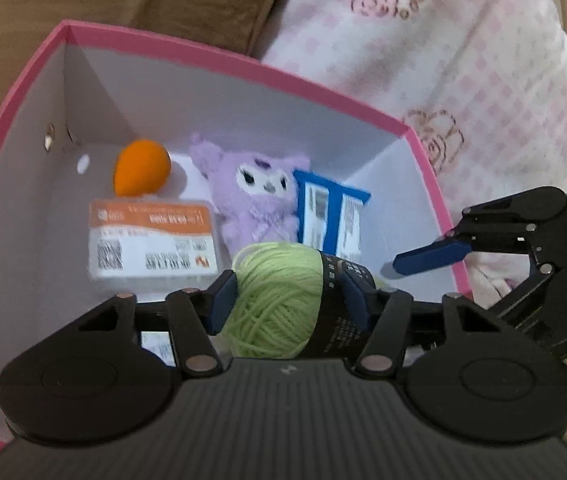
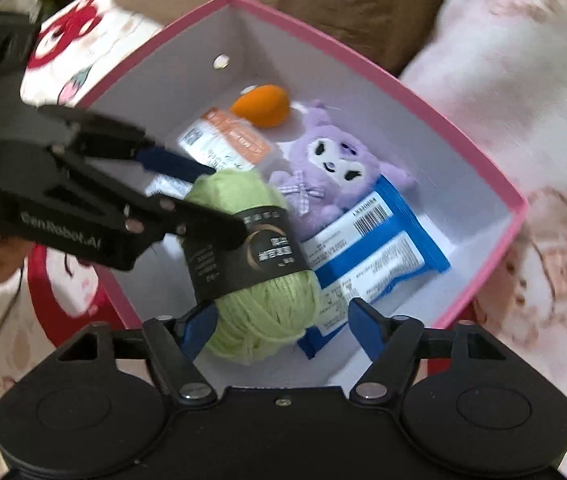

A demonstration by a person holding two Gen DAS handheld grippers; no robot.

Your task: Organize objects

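Each gripper has a big black body. The left gripper has thin ridges running down its flat top and a tiny white mark in the middle. Two round black bumps sit low in the picture, one on each side. Black bars link up with shiny round silver pins. Each side has a three-cornered hole. The fingers are dark blue and flat.

The right gripper looks much the same, with a small screw in the middle of its top. At the left of that picture, white letters on the other gripper's side spell "GenRobot.AI".
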